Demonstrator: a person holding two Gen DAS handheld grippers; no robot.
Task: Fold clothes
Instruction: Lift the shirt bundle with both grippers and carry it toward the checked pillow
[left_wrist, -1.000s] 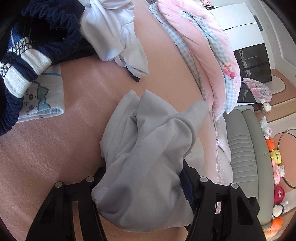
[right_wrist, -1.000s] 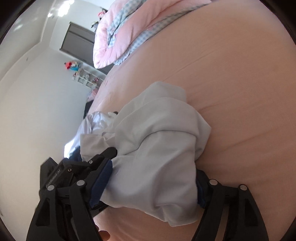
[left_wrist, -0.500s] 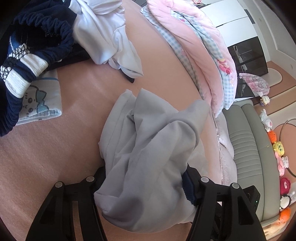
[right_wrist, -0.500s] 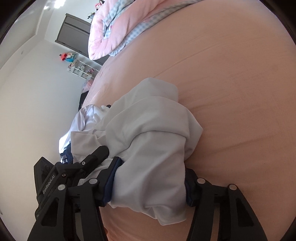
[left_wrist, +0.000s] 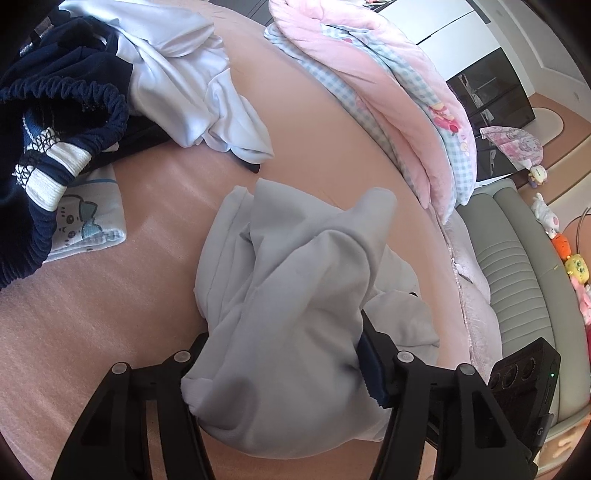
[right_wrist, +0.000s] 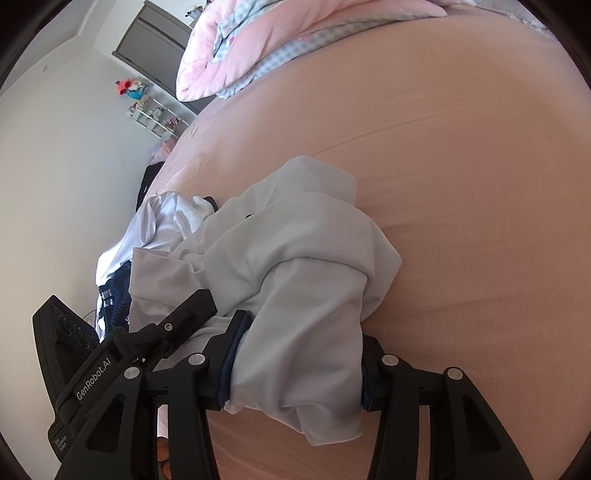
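Observation:
A pale grey garment (left_wrist: 295, 280) lies bunched on the pink bed sheet (left_wrist: 110, 332). In the left wrist view, my left gripper (left_wrist: 284, 369) has a thick wad of it between its jaws, which are closing, and the pads press the cloth from both sides. In the right wrist view the same garment (right_wrist: 295, 258) is squeezed by my right gripper (right_wrist: 295, 369), whose jaws are also closing. A loose end of cloth hangs out below the right gripper's pads. The left gripper's body (right_wrist: 92, 354) shows just left of it, the two grips close together.
A navy garment with white stripes (left_wrist: 62, 110), a white shirt (left_wrist: 184, 74) and a folded cartoon-print cloth (left_wrist: 88, 221) lie at the far left. A pink checked quilt (left_wrist: 388, 92) runs along the back. A grey bench (left_wrist: 517, 266) with plush toys stands beside the bed.
The right gripper's jaws have drawn in from wide apart and now pinch the garment. The left gripper has rolled a little while keeping its hold on the bunch.

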